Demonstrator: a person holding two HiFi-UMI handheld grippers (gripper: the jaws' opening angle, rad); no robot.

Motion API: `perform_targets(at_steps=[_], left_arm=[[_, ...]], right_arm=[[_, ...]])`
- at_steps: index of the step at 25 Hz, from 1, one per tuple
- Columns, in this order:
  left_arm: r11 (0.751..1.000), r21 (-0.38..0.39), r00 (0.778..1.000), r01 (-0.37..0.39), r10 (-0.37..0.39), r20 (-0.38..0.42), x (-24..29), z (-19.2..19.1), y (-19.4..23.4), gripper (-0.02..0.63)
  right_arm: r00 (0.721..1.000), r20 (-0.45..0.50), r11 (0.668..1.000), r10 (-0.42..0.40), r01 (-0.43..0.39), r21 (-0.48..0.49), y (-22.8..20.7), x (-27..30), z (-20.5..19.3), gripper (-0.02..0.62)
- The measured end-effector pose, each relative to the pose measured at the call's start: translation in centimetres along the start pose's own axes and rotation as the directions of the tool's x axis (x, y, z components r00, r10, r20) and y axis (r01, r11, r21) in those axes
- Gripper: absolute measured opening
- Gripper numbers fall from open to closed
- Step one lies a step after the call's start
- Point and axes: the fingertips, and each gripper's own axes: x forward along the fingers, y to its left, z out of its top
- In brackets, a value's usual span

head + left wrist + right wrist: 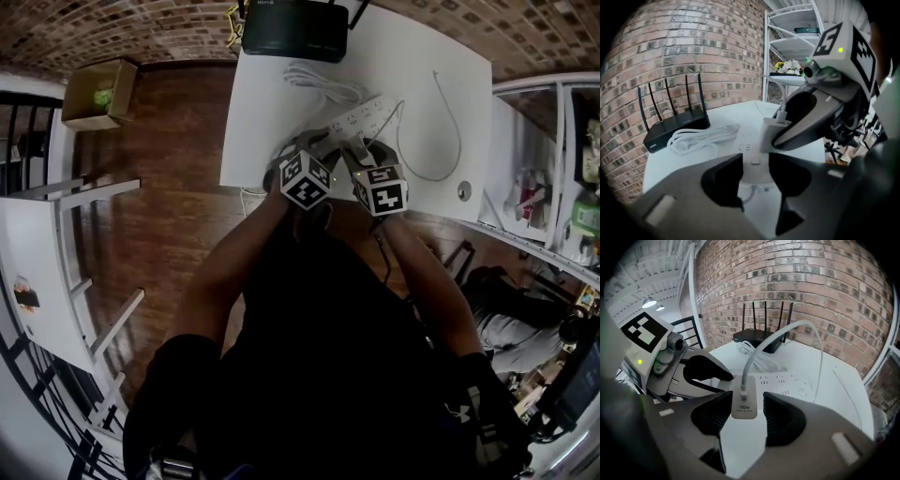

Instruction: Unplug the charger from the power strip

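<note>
The white power strip point(367, 113) lies across the white table point(272, 103). My left gripper point(755, 176) is open, and the strip's near end point(751, 157) lies between its jaws. The white charger point(743, 404), marked 100w, stands plugged into the strip point(794, 383), and its white cable point(761, 350) arches up and over to the right. My right gripper point(746, 420) is open and straddles the charger, with a thin gap at the right jaw. In the left gripper view the charger point(769, 135) shows with a right jaw beside it. In the head view both grippers hide the charger.
A black router point(295, 28) with several antennas sits at the table's far edge, a coiled white cord point(323, 84) in front of it. A thin wire point(450, 122) loops at the right. A metal shelf point(562, 169) stands right of the table, a cardboard box point(98, 94) on the floor left.
</note>
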Motion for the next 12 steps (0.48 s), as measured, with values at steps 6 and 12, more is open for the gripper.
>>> perform_targets(at_steps=[6,12], left_arm=[[1.0,-0.012,0.999,0.011,-0.011,0.03,0.01,-0.01,-0.07,0.176],[1.0,-0.014,0.999,0.019,-0.019,0.03,0.02,-0.06,-0.06,0.176]], right_arm=[[1.0,-0.025,1.0,-0.008,0.008,-0.008,-0.06,0.39,-0.29,0.183],[1.0,-0.027,1.0,0.004,-0.005,-0.018,0.44,0.49,-0.01,0.143]])
